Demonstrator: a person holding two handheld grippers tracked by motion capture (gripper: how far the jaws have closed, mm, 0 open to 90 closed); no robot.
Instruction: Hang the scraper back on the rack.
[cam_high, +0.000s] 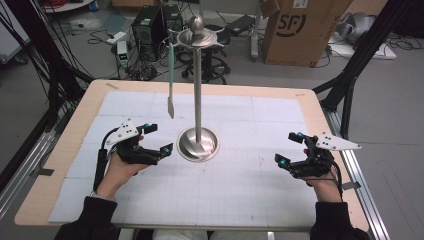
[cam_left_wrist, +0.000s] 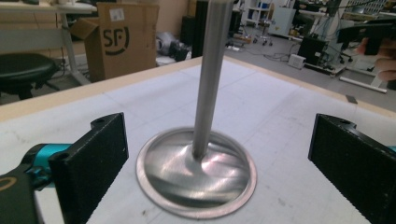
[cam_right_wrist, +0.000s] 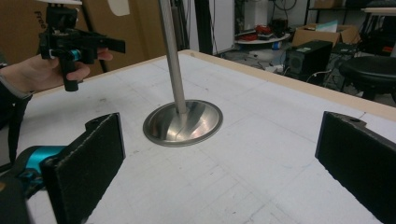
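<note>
Steel stand mid-frame looks heavy, rigid and slick, so I'd grip its pole low; left gripper and right gripper both gape empty.

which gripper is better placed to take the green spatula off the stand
Left, probably. The spatula hangs from the left side of the stand, above the left gripper, which sits open close to the base. The right gripper, also open, would have to cross past the pole.
</note>
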